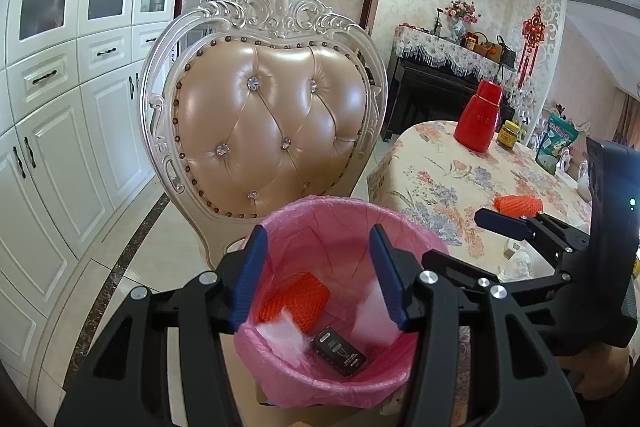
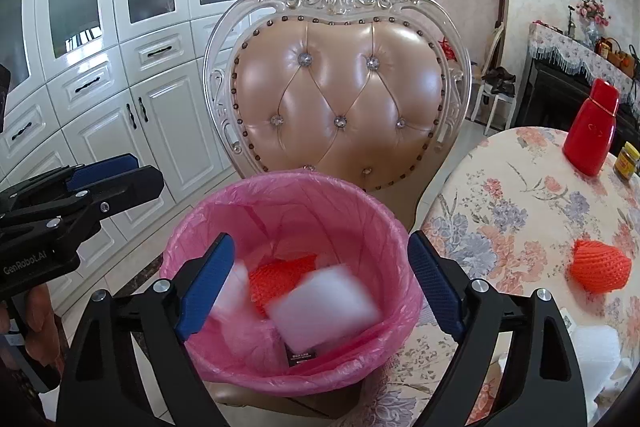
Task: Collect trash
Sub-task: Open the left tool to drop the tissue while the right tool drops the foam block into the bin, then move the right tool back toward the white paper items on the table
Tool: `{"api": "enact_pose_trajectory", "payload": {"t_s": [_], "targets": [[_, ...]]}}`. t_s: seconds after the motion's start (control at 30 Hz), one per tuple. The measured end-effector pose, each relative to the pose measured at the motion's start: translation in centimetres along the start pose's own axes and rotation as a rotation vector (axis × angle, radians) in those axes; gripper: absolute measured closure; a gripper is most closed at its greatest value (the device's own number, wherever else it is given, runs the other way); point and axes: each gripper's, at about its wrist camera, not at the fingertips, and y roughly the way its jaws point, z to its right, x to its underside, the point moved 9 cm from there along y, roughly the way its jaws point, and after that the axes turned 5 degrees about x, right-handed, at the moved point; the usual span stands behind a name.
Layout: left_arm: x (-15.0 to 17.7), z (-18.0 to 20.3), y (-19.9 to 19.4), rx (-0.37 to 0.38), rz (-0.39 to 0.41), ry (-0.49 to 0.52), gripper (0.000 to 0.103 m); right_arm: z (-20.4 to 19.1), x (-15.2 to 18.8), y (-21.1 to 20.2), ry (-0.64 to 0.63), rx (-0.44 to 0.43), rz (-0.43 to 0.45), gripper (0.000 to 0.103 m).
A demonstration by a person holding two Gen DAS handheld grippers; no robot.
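Pink plastic lines the trash bin (image 2: pixel 280 211), and both sets of tongs hang right above its mouth. The left tongs (image 1: pixel 320 275) stand partly apart with nothing between the blue pads (image 1: pixel 250 279). The right tongs (image 2: pixel 320 287) are spread wide, and just below them a white foam piece (image 2: pixel 324 303) shows smeared and blurred inside the bin, clear of both pads, possibly in mid-fall, though the blur makes that hard to call.

Down in the bin lie an orange foam net (image 1: pixel 296 301), a small black box (image 1: pixel 338 351) and more white scraps (image 1: pixel 280 337). From the right wrist the net sits under the blurred white piece, and the black box peeks out beneath it.

The bin sits on the seat of a cream chair (image 2: pixel 340 87) with a tufted, studded back, pushed up beside the counter (image 2: pixel 500 195) with its flowered cloth. Trash is left on that cloth: a second orange foam net (image 2: pixel 600 267) lies well apart from the bin, and a white crumpled wrapper (image 2: pixel 596 351) rests at the counter's near edge, partly behind the right tongs' frame. Further back on the counter stand a red flask (image 2: pixel 592 135) and, just beside it, a yellow-lidded jar (image 2: pixel 627 161).

A hand (image 2: pixel 38 311) grips the left tool at the edge of the right wrist view. White cabinets (image 1: pixel 60 127) fill the wall behind.
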Motion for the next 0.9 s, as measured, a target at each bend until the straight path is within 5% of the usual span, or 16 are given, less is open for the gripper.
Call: {"api": "enact_pose_trajectory", "payload": {"t_s": [0.43,0.9], "targets": [[0.3,1.0,0.4,0.012,-0.010,0.007,0.052,1.9,0.7,-0.8,0.029,0.026,0.000,0.020],[1.4,7.2,1.9,0.096,-0.029,0.054,0.050,8.5,3.7,-5.1,0.103,0.119,0.020,0.018]]}}
